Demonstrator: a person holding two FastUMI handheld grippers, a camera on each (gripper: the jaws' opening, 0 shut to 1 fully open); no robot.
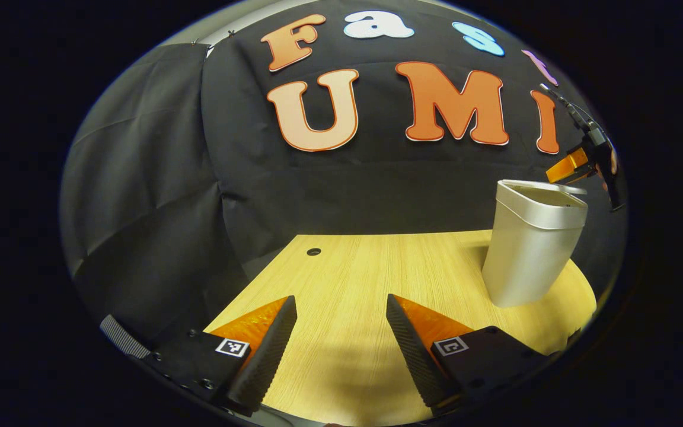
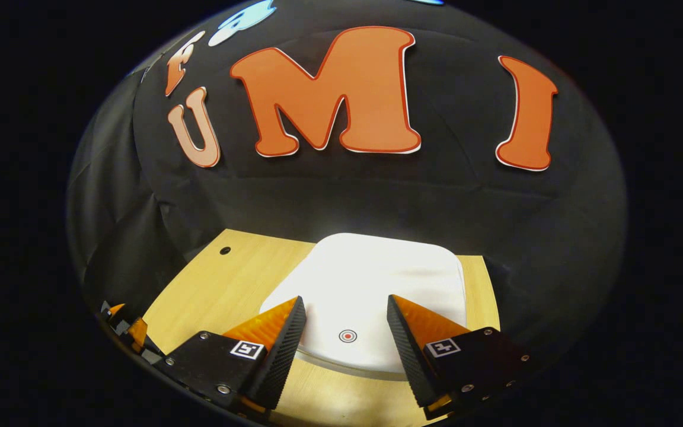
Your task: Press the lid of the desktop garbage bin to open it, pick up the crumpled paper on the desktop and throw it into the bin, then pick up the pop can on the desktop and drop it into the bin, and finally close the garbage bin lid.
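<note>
Bench (image 1: 353,279) | bare wood from my left gripper (image 1: 341,308) to the far edge, free to pass | garbage bin (image 1: 531,249) stands at the right side, blocks there | my right gripper (image 2: 346,308) hangs above its closed lid (image 2: 377,279), fingers apart, nothing between.

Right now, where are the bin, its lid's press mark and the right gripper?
bin (image 1: 528,255), left gripper view, on its side wall.
press mark (image 2: 348,336), right gripper view, on the ring at the lid's near edge.
right gripper (image 2: 346,317), right gripper view, midway between its fingertips.
</note>
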